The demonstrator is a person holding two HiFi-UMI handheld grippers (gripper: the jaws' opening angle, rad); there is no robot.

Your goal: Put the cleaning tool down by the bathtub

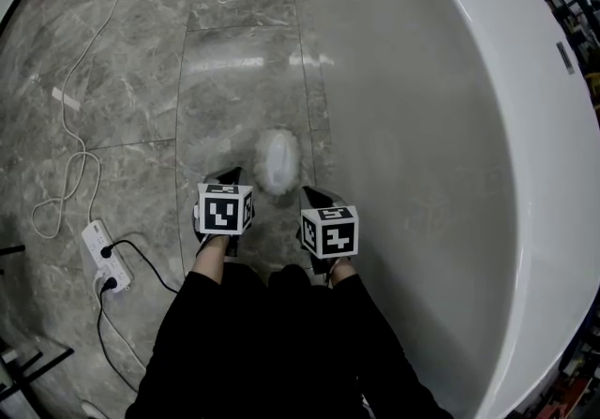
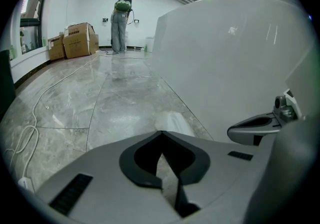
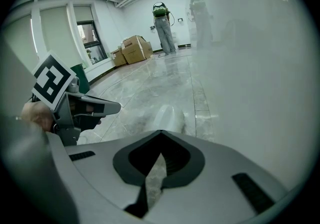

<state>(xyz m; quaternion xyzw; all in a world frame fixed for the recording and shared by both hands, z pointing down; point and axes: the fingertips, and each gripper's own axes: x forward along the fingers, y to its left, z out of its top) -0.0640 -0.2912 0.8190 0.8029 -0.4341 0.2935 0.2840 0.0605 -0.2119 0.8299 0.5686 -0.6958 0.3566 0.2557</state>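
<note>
Ahead of the jaws lies a pale, whitish cleaning tool point(image 1: 278, 162) on a grey marble floor point(image 1: 141, 61) veined in white; to their right curves the glossy white bathtub point(image 1: 525, 127). The left gripper point(image 2: 161, 132) and right gripper point(image 3: 160, 132) are grey with black jaw linings, their marker cubes point(image 1: 225, 209) patterned in black-and-white squares. Behind the jaws the sleeves point(image 1: 216, 333) are black, and the power strip point(image 1: 101, 253) to their left is white with black cables point(image 1: 141, 262)

We find the cleaning tool point(image 1: 278, 162) lying on the floor point(image 1: 141, 80), just ahead of both grippers and near the foot of the bathtub point(image 1: 525, 173), which curves along our right. The left gripper point(image 1: 228, 175) hangs beside the right gripper point(image 1: 311, 194), near but apart. Off to our left a power strip point(image 1: 105, 256) lies on the floor, its cable point(image 1: 75, 127) trailing away ahead. Far across the room, boxes point(image 2: 80, 39) stand left of a person point(image 2: 120, 22).
</note>
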